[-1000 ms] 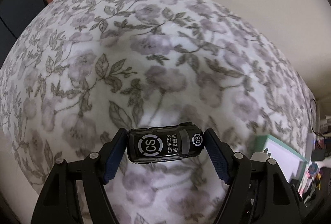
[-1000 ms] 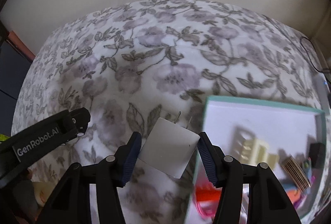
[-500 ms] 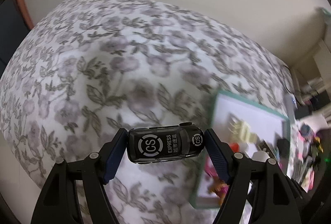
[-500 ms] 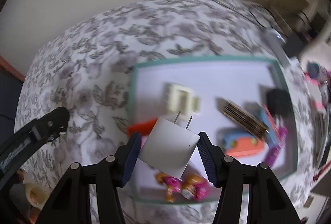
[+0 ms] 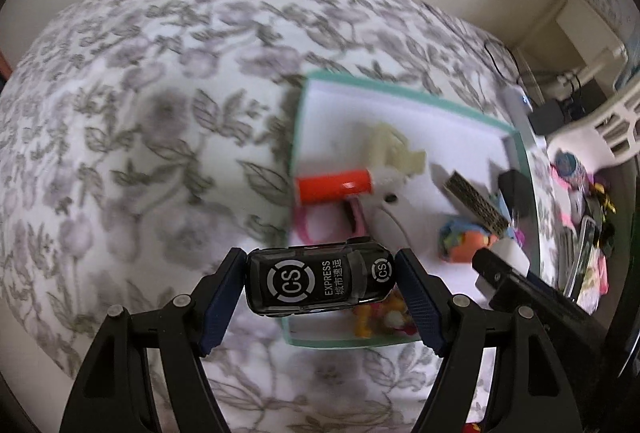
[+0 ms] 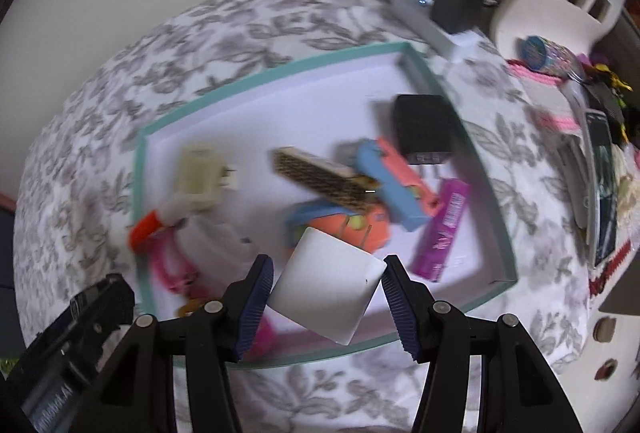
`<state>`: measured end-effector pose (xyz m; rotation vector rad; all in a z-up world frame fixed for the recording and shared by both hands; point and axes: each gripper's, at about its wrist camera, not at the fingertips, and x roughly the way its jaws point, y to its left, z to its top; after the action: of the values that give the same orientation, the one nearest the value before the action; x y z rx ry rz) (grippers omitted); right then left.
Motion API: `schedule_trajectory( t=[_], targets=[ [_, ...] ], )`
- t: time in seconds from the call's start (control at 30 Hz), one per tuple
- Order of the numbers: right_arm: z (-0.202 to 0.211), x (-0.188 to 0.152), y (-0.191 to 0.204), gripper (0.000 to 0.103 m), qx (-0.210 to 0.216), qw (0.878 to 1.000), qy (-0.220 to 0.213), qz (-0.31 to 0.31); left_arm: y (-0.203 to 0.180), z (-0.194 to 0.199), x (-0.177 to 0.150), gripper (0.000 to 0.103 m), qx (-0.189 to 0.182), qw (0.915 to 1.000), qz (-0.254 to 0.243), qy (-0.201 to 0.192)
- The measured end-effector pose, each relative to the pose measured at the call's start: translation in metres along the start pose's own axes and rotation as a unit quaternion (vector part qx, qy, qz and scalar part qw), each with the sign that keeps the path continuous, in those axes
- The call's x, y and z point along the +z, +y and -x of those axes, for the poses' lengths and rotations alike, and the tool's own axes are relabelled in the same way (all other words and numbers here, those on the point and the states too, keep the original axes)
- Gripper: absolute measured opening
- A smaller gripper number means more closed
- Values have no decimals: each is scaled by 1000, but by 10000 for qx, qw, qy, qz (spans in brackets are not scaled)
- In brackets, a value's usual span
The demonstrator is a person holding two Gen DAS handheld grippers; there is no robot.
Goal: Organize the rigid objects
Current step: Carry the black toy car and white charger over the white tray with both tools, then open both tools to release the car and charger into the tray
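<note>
Two grippers are hanging over the flowered bedspread (image 5: 140, 121). The left gripper (image 5: 320, 283) is clamping a black toy car (image 5: 320, 280) at the near corner of the teal-rimmed tray (image 5: 404, 89). The right gripper (image 6: 326, 291) is pinching a white charger (image 6: 326, 291), tilted, above the tray's cluttered near half.

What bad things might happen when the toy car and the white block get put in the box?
1. The white charger block sits tilted, pinched at its corners by the right gripper; it might twist loose and fall.
2. The teal-rimmed box is already crowded, so a drop could land on the orange toy.
3. The left gripper holds the black toy car beside the right one; they might bump.
</note>
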<state>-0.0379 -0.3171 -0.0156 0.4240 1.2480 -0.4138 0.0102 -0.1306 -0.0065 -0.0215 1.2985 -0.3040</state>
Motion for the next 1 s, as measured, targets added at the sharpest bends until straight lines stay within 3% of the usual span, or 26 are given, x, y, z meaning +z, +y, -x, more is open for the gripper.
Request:
schedule_trajectory(
  t=[0.33, 0.43, 0.67, 0.8, 0.93, 1.0],
  targets=[
    [-15, 0, -9, 60, 73, 9996, 238, -114, -10, -27, -7, 77, -163, 9989, -33, 448],
    [-15, 0, -6, 60, 83, 9997, 229, -88, -4, -26, -7, 83, -268, 9985, 84, 466],
    [-8, 0, -1, 63, 92, 9999, 111, -20, 14, -17, -7, 84, -210, 9989, 280, 308],
    [-4, -3, 2, 81, 33, 10000, -11, 7, 31, -9, -7, 96, -23, 9990, 452, 56],
    [0, -7, 6, 102, 70, 9999, -150, 50, 54, -7, -6, 98, 218, 9972, 711, -124],
    [4, -9, 10, 103, 66, 9996, -241, 94, 60, -4, -7, 98, 255, 9963, 792, -198]
  ],
)
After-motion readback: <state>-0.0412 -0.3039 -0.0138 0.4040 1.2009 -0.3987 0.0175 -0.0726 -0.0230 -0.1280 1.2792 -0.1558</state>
